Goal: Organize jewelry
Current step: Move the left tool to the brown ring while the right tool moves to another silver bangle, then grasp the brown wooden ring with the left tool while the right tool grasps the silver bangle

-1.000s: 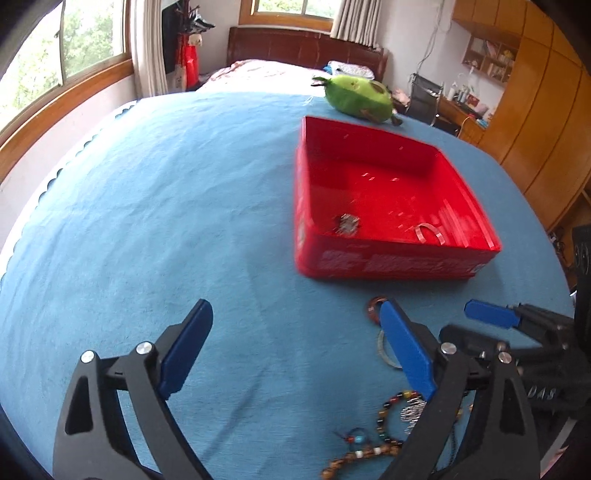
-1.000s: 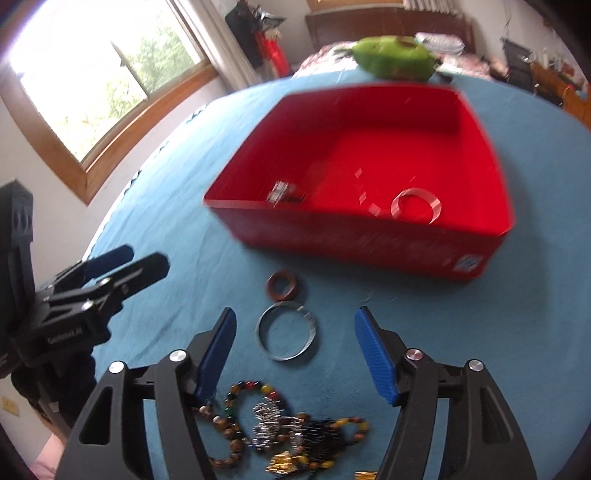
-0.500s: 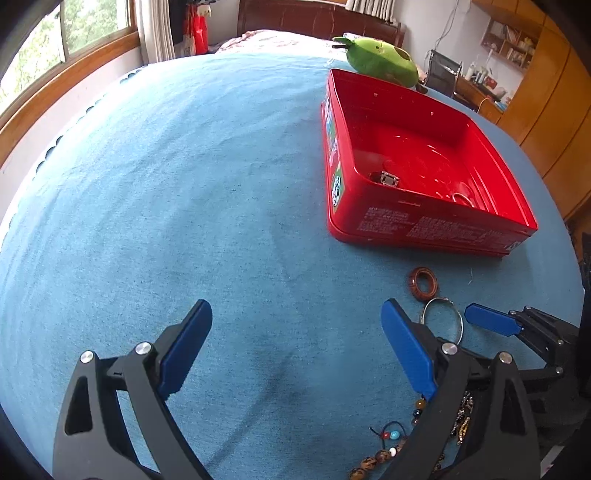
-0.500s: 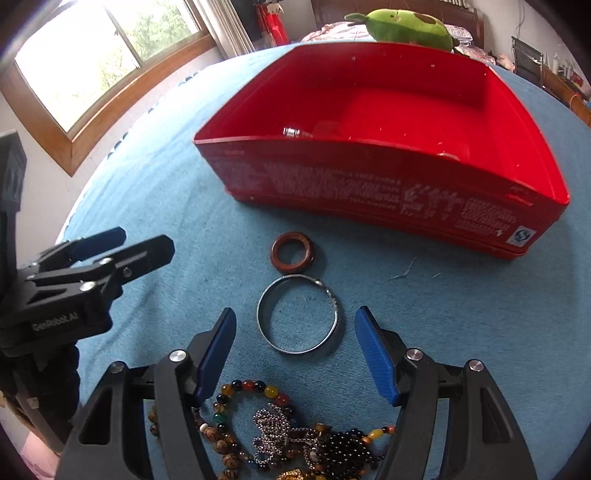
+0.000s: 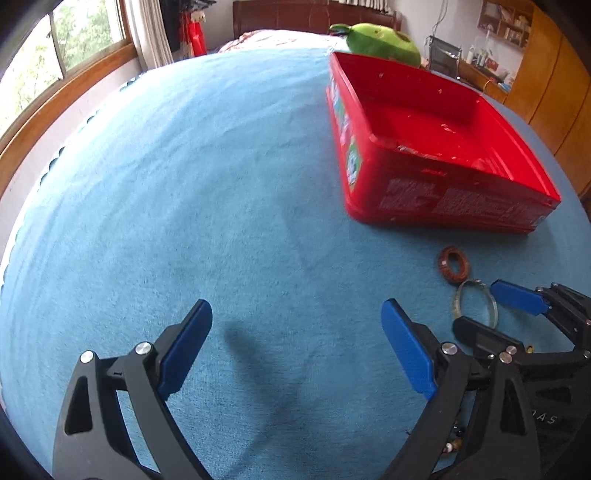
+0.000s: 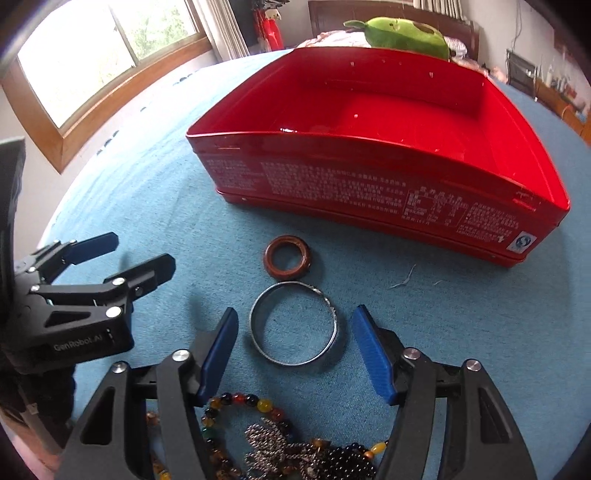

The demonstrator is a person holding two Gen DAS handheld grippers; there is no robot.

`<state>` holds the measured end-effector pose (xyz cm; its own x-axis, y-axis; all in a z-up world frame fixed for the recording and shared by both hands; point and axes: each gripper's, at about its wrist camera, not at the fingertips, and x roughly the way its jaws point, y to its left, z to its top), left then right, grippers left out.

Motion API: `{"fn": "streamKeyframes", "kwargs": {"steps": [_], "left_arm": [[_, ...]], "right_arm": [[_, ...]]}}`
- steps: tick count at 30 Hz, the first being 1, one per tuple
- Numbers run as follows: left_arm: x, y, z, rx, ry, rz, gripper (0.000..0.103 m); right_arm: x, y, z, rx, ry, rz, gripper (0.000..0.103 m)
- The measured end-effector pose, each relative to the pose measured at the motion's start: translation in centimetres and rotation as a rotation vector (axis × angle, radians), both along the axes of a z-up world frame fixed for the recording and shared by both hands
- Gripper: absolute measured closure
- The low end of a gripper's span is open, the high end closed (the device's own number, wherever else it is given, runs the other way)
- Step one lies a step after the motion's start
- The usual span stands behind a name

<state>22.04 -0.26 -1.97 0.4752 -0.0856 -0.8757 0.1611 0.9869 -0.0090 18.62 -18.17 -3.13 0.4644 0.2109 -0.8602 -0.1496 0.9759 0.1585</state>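
A red tin box point(image 6: 369, 184) stands on the blue cloth; it also shows in the left wrist view point(image 5: 443, 199). In front of it lie a brown wooden ring point(image 6: 287, 256) and a silver bangle point(image 6: 293, 323). My right gripper point(image 6: 293, 347) is open, low over the cloth, its fingers on either side of the bangle. A heap of bead bracelets and chains point(image 6: 280, 439) lies under it. My left gripper point(image 5: 295, 343) is open and empty over bare cloth, left of the ring point(image 5: 453, 265) and bangle point(image 5: 474, 302). It also shows in the right wrist view point(image 6: 129, 254).
A green plush toy point(image 6: 402, 33) lies behind the box. The blue cloth point(image 5: 184, 184) covers a round table. A window point(image 6: 92, 55) is at the left; wooden cabinets point(image 5: 546, 85) at the right.
Both grippers have come down closer to the cloth. The right gripper has moved forward so the bangle lies between its fingers. The box contents have dropped out of sight behind its wall.
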Motion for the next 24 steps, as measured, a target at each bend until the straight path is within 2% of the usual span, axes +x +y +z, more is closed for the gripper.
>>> {"fn": "streamKeyframes", "kwargs": {"steps": [3,4,8,17,24], "left_arm": [[0.2,0.1,-0.2,0.005,0.010,0.002,0.011],[0.1,0.1,-0.2,0.006,0.010,-0.001,0.011],[0.3,-0.1,-0.3,0.004,0.013,-0.015,0.011],[-0.4,-0.6,0.0,-0.005,-0.005,-0.027,0.011],[-0.6,-3.4,1.1,-0.080,0.018,-0.065,0.011]], "right_arm": [[-0.1,1.3,-0.3,-0.046,-0.025,-0.001,0.048],[-0.2,1.4,-0.2,-0.053,-0.030,-0.003,0.053],[-0.2,0.8,-0.2,-0.011,-0.020,-0.015,0.054],[-0.3,-4.4,1.1,0.058,-0.020,-0.108,0.054],[-0.9,-7.6,1.8,0.099,-0.027,-0.160,0.054]]}}
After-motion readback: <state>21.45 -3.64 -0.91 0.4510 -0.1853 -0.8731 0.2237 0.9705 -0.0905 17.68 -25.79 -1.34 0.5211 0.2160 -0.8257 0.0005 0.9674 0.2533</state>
